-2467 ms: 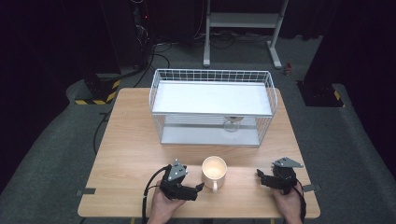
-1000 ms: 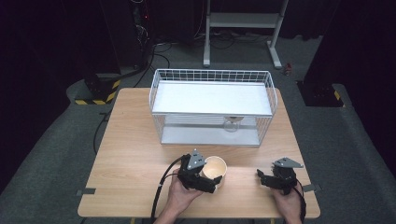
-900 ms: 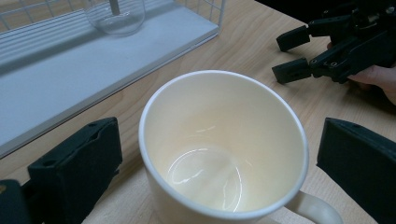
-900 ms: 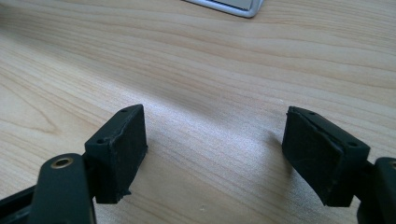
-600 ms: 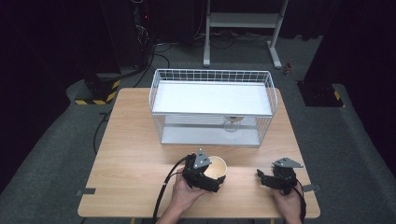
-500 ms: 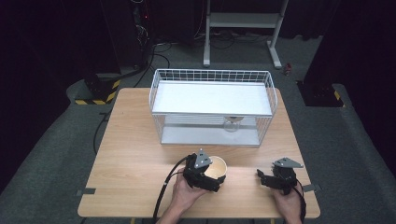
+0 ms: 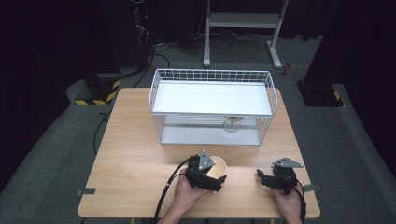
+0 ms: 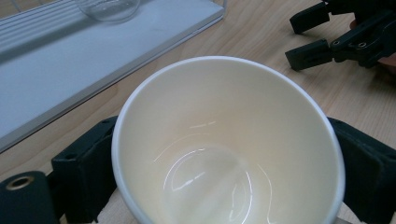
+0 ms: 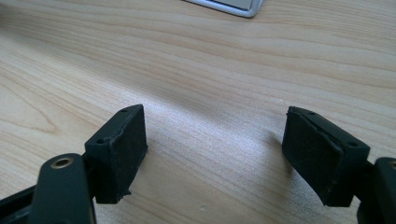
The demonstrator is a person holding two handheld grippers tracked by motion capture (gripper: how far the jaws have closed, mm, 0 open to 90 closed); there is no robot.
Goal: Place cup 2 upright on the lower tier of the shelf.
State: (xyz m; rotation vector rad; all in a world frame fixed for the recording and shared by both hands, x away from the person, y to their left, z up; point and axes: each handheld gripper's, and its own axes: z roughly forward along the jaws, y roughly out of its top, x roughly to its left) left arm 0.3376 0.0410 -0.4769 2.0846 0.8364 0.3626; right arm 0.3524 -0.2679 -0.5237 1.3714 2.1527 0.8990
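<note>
Cup (image 7: pixel 217 167) stands upright on the desk (image 7: pixel 135 154), near the front edge, just before the wire basket (image 7: pixel 211 106). Left tongs (image 7: pixel 211 177) straddle it, jaws on either side, just been closing; contact with the wall unclear. Right tongs (image 7: pixel 265 178) rest to the cup's right, apart, nothing between.
</note>
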